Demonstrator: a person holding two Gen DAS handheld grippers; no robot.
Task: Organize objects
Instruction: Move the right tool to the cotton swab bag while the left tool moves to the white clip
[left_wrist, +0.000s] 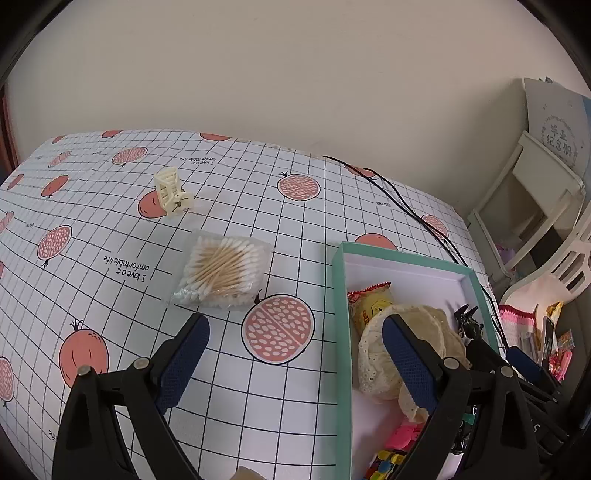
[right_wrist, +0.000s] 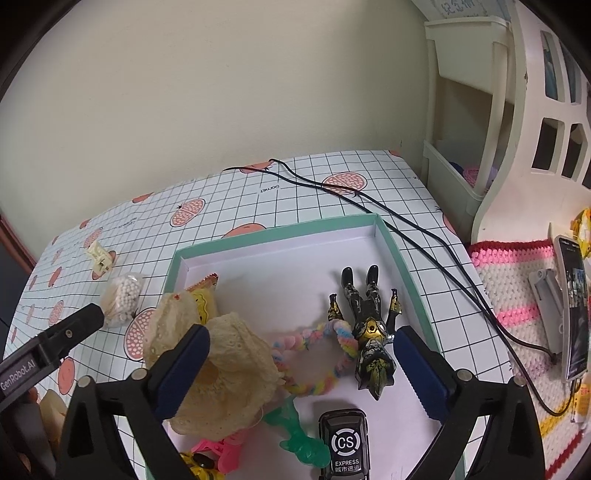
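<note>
A teal-rimmed box (right_wrist: 391, 236) with a white floor was seen open on the tablecloth. Inside it lay a cream lace cloth (right_wrist: 229, 373), a yellow snack packet (left_wrist: 369, 304), a black-and-gold figure (right_wrist: 369, 328) on its back, a pastel twisted ring (right_wrist: 317, 354), a green toy (right_wrist: 301, 435) and a black toy car (right_wrist: 343, 443). Outside, a bag of cotton swabs (left_wrist: 221, 273) and a cream hair claw (left_wrist: 171, 190) were left on the cloth.

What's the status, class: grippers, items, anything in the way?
Both hand-held grippers open: left, right, empty. Cotton swabs and hair clip outside the box. Black cable beside box, not blocking.
</note>
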